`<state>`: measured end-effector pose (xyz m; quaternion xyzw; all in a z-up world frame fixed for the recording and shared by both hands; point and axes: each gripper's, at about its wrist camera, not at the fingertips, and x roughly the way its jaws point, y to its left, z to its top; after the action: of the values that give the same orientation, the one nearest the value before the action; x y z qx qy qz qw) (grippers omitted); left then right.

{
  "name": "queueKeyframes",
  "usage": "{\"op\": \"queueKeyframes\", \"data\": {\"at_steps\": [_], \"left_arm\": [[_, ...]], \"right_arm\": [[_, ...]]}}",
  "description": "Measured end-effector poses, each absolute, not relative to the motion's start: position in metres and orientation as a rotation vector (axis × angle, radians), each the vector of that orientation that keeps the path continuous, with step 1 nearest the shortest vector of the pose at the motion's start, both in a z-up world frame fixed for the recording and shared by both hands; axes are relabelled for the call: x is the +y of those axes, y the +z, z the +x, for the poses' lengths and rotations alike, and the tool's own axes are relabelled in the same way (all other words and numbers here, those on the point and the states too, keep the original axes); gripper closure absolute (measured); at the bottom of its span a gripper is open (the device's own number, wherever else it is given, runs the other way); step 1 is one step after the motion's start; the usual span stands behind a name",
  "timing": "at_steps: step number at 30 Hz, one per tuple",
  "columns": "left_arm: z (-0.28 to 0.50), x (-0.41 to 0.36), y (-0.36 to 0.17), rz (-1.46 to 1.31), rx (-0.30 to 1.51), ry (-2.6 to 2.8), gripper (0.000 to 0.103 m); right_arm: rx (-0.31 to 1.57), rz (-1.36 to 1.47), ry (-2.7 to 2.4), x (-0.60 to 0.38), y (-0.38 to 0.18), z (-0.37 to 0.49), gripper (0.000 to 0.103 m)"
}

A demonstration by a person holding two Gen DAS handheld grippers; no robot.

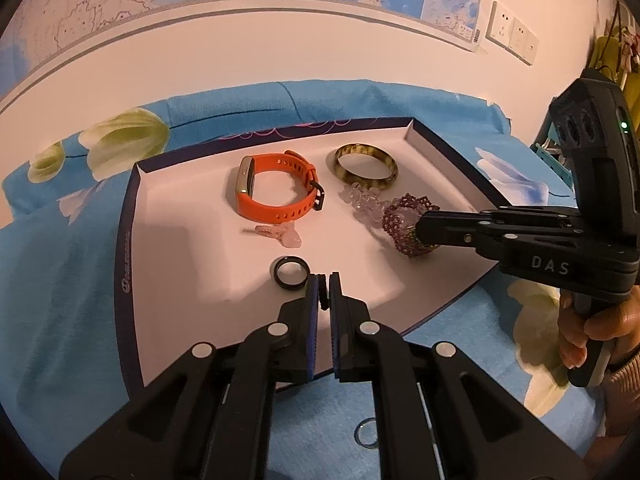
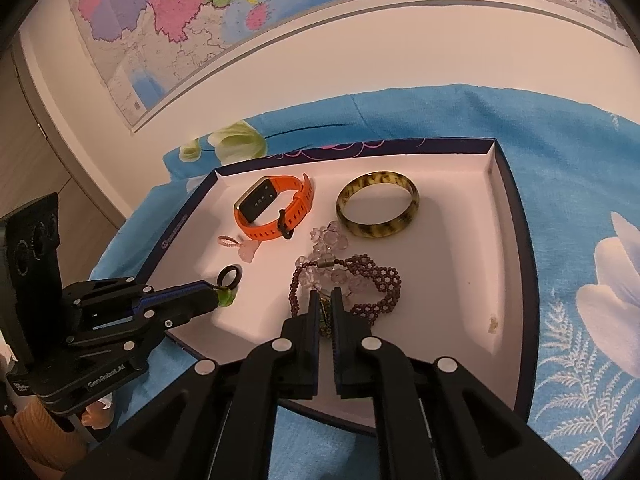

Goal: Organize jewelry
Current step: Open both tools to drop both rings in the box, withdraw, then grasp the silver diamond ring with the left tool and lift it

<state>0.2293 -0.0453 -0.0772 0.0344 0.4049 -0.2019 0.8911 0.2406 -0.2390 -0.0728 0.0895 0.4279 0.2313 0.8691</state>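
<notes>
Your left gripper [image 1: 324, 280], clamped on a small green piece [image 2: 225, 298], sits just lower right of the black ring [image 1: 289, 273], while your right gripper [image 2: 325, 298] pinches the garnet beaded bracelet [image 2: 372, 288] mid-frame

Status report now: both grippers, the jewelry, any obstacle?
Left gripper shut on small green piece. Right gripper shut on beaded bracelet. Black ring beside left tips.

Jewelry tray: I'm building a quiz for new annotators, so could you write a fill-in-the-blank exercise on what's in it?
1. The smartwatch has an ___ strap.
2. The dark red beaded bracelet is gripped by the ___ tool.
3. The left tool pinches a small ___ charm.
4. The tray has a ___ floor.

Missing words: orange; right; green; white.
</notes>
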Motion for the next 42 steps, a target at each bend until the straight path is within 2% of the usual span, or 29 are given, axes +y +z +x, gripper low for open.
{"op": "queueKeyframes", "data": {"at_steps": [4, 10, 15, 20, 23, 32, 42], "left_arm": [[0.229, -0.044, -0.078, 0.066, 0.838, -0.412, 0.092], [0.222, -0.035, -0.066, 0.030, 0.792, -0.405, 0.062], [0.207, -0.023, -0.049, 0.016, 0.728, -0.388, 0.057], [0.180, -0.014, -0.039, 0.045, 0.667, -0.391, 0.043], [0.165, -0.011, -0.040, 0.070, 0.658, -0.384, 0.042], [0.126, -0.012, -0.056, 0.148, 0.666, -0.416, 0.039], [0.119, -0.021, -0.068, 0.183, 0.717, -0.423, 0.035]], "right_arm": [[0.877, 0.190, 0.476, -0.242, -0.069, 0.238, 0.096], [0.844, 0.197, 0.463, -0.249, -0.061, 0.228, 0.087], [0.825, 0.199, 0.482, -0.253, -0.054, 0.211, 0.084], [0.830, 0.159, 0.531, -0.246, -0.053, 0.189, 0.068], [0.819, 0.107, 0.554, -0.238, -0.051, 0.172, 0.061], [0.873, -0.008, 0.651, -0.206, -0.063, 0.132, 0.061], [0.906, -0.062, 0.659, -0.181, -0.076, 0.122, 0.063]]}}
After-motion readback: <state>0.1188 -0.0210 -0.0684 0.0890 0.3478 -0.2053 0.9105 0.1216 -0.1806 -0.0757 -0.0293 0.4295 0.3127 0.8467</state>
